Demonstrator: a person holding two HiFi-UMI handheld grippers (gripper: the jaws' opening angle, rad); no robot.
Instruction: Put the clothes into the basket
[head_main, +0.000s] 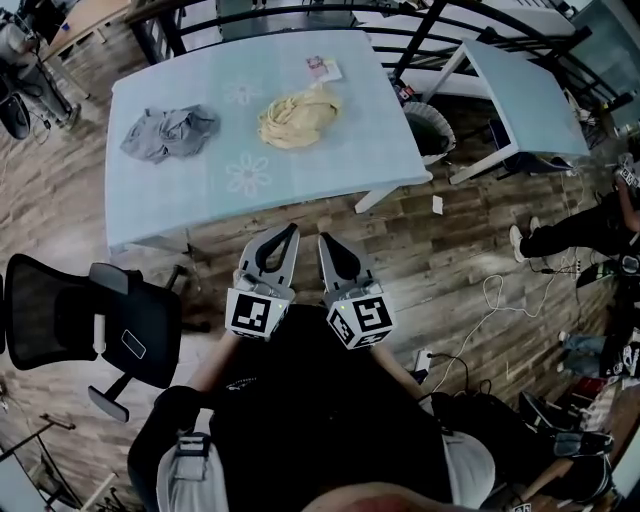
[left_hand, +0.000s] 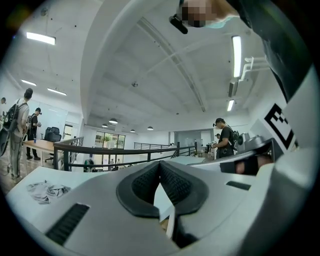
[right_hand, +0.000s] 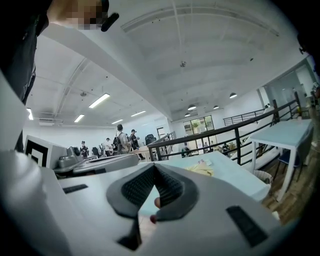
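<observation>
Two closed grippers (head_main: 290, 232) (head_main: 325, 240), two garments (head_main: 170, 133) (head_main: 298, 115), one table (head_main: 310, 175)

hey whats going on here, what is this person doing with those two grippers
A person stands facing a pale blue table with a gripper in each hand. The left gripper and right gripper are both shut and empty, side by side short of the table edge. A grey garment and a yellow garment lie untouched on the table; the basket stands on the floor beside it.

A pale blue table (head_main: 365, 125) and black office chair (head_main: 70, 320) stand on wood-plank floor (head_main: 455, 250).
</observation>
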